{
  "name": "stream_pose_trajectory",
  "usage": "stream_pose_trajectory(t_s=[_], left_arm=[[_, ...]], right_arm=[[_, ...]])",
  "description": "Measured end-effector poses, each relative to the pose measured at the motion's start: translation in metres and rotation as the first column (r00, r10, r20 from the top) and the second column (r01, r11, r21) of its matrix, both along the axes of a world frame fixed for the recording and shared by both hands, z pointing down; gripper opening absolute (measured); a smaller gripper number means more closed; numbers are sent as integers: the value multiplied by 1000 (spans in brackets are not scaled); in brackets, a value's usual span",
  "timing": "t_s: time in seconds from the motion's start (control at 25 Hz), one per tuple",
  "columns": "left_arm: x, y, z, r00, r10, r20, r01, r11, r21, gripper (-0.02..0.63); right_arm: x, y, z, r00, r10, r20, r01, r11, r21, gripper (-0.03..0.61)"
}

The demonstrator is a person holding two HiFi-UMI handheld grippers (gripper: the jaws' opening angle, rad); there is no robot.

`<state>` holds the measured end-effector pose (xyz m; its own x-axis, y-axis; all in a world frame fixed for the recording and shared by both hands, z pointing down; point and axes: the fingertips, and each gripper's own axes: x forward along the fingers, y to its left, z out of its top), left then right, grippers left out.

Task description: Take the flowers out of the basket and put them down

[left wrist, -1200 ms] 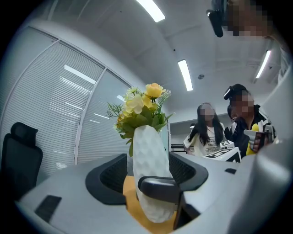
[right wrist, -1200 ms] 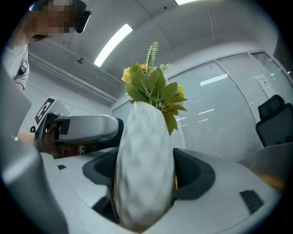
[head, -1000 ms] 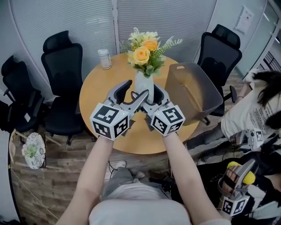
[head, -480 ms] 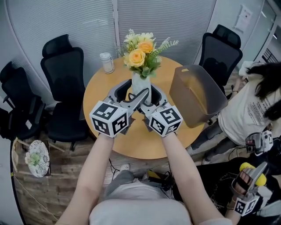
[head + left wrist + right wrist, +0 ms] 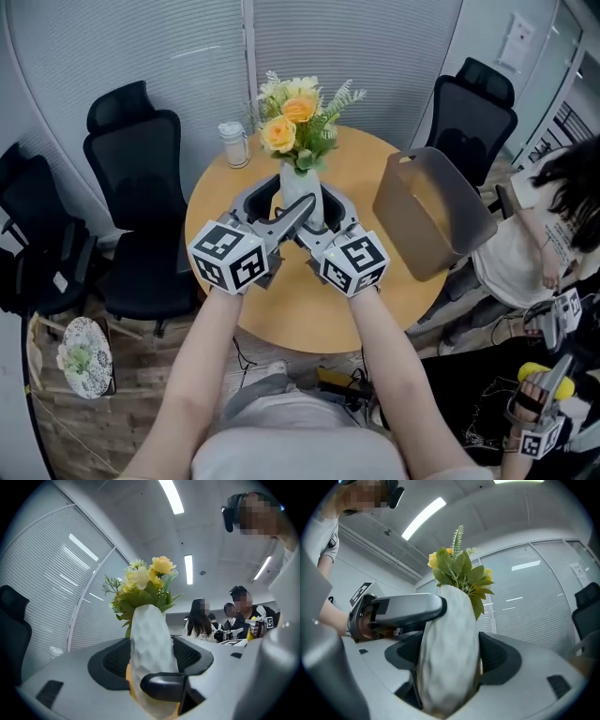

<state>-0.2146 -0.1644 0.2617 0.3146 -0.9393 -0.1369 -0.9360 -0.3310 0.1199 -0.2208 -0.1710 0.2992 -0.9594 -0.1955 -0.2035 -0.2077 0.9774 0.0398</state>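
My left gripper (image 5: 151, 656) is clamped on the white dimpled vase (image 5: 301, 190). Its own view shows the ribbed pads pressed against the vase's sides, and one jaw of the other tool crosses low in front. My right gripper (image 5: 452, 656) is closed on the same vase from the opposite side, with the body wedged between its dark pads. From the head view the two sets of jaws wrap the vase from left and right, and one grey finger lies slantwise across its front.

The flowers (image 5: 295, 117) – yellow and orange roses with green sprigs – stand upright in the vase above the middle of the round wooden table (image 5: 281, 300). The jaws hide the vase's foot, so I cannot tell whether it rests on the tabletop. The grey basket (image 5: 441, 211) sits tilted at the table's right edge, well apart from the flowers, its mouth facing up.

A small lidded jar (image 5: 233, 143) stands at the table's far left. Black chairs (image 5: 141, 187) ring the table, and a person (image 5: 553, 234) in a white shirt sits at the right.
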Motion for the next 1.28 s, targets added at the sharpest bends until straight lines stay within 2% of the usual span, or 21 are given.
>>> stream_pose_trajectory(t_s=[0.16, 0.36, 0.6, 0.84, 1.28], left_arm=[[-16, -5, 5, 999, 38, 15, -38, 999, 9, 281], [-33, -10, 23, 996, 85, -9, -84, 996, 27, 290], [-46, -22, 43, 994, 109, -2, -109, 993, 48, 290], [-52, -31, 67, 993, 106, 51, -109, 991, 74, 290], [-62, -49, 121, 988, 133, 72, -138, 988, 66, 290]], right_arm=[[-16, -3, 8, 1000, 4, -21, -3, 1000, 10, 370], [-30, -6, 27, 998, 5, -57, -4, 1000, 27, 370], [-43, -18, 47, 994, 14, -106, -7, 998, 69, 370], [-53, -30, 74, 993, 35, -117, -30, 999, 45, 370], [-64, -48, 130, 987, 53, -154, -50, 998, 24, 370]])
